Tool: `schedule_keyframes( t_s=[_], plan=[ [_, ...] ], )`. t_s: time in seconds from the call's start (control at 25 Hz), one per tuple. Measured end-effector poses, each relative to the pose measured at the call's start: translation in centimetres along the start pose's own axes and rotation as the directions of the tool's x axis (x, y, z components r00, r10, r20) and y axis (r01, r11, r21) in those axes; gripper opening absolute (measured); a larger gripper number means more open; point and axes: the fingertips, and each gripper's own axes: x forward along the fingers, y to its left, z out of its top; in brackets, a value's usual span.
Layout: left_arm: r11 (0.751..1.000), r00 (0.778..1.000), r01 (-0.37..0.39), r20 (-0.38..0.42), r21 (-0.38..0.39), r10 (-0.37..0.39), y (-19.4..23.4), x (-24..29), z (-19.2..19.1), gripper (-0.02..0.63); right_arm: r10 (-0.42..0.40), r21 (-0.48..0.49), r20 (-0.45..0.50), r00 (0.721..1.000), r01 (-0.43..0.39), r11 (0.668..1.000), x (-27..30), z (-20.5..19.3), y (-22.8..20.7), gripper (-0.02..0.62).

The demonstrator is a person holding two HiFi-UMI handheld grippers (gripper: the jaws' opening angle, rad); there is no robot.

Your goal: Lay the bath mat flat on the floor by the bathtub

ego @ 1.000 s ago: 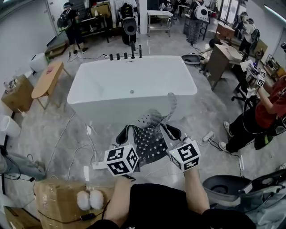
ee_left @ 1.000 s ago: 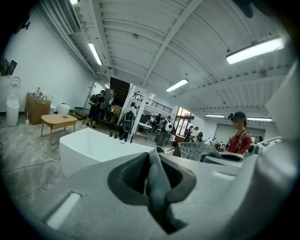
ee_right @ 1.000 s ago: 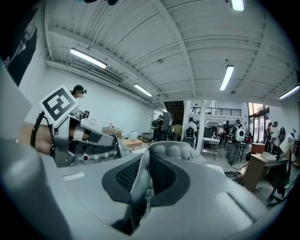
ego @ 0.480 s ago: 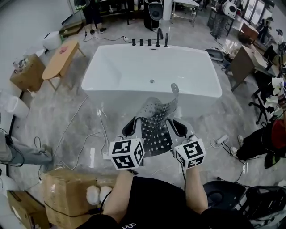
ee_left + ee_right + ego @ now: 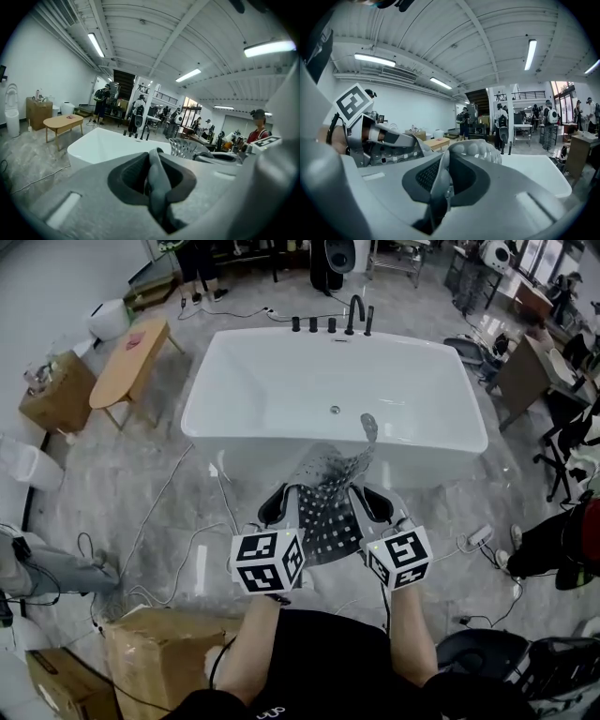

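Note:
A grey, studded bath mat [image 5: 326, 504] hangs in the air between my two grippers, its far end curling up toward the white bathtub [image 5: 272, 390]. My left gripper [image 5: 277, 505] is shut on the mat's left edge, and the pinched fold of the bath mat [image 5: 157, 183] shows between its jaws in the left gripper view. My right gripper [image 5: 375, 503] is shut on the right edge; in the right gripper view the bath mat [image 5: 474, 149] bulges past the jaws. The bathtub [image 5: 101, 145] lies straight ahead, a short way beyond the mat.
Grey marble floor [image 5: 141, 493] lies in front of the tub, crossed by white cables [image 5: 192, 545]. A cardboard box [image 5: 159, 652] stands at my left, a wooden bench [image 5: 127, 362] left of the tub. A person [image 5: 562, 540] and chairs are on the right.
Both grippers carried the mat forward toward the bathtub, which now sits nearer and more centred. The grip on the mat is unchanged.

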Motion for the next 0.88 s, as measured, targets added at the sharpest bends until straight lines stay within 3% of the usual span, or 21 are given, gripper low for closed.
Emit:
schedule_keyframes(
  t_s=[0.28,0.64,0.88],
  plan=[
    [0.999,0.999,0.02,-0.043,-0.038,-0.022,3.3,2.8,0.1,0.02,-0.01,-0.016,-0.066,0.998,0.009,1.0,3.7,-0.3,0.4,0.023],
    [0.994,0.992,0.055,-0.11,-0.091,-0.065,3.9,5.4,-1.4,0.02,-0.028,-0.018,-0.166,0.986,0.025,1.0,5.2,-1.9,-0.7,0.023],
    [0.988,0.988,0.063,-0.127,-0.143,-0.081,5.9,6.9,-1.2,0.02,0.02,0.061,-0.182,0.983,-0.009,0.998,7.4,-1.7,-0.3,0.023]
  ],
)
